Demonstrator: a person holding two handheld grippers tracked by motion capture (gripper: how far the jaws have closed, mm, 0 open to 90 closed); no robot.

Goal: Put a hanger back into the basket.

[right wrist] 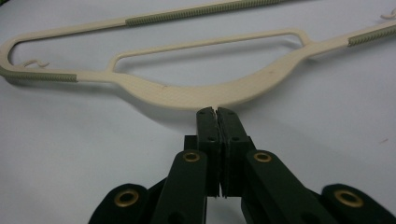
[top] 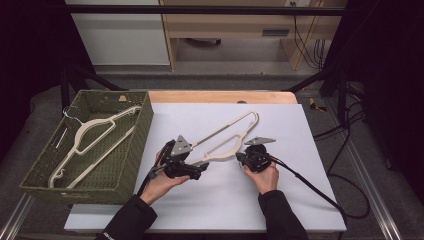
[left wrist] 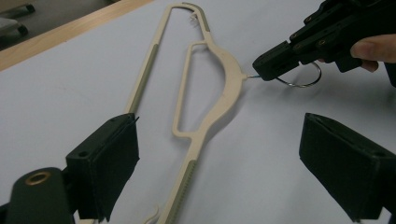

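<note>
A cream plastic hanger [top: 227, 142] with grey-green grip strips lies flat on the white table top [top: 280, 200]. My right gripper [right wrist: 216, 112] is shut on the hanger's wire hook [left wrist: 299, 81], right at the neck of the hanger [right wrist: 187, 95]. The left gripper view looks across at the right gripper [left wrist: 268, 65], held in a hand. My left gripper [left wrist: 219, 126] stands wide open at the other end. One arm of the hanger [left wrist: 224, 93] runs between its jaws, and the pads [left wrist: 116, 158] are clear of it. From the high view the left gripper [top: 199, 169] sits at the hanger's lower left end.
A green woven basket [top: 140, 135] stands at the table's left with another cream hanger [top: 90, 137] inside. A wooden strip [top: 220, 96] runs along the far edge. Cables trail off the right gripper [top: 242, 159] toward the right edge.
</note>
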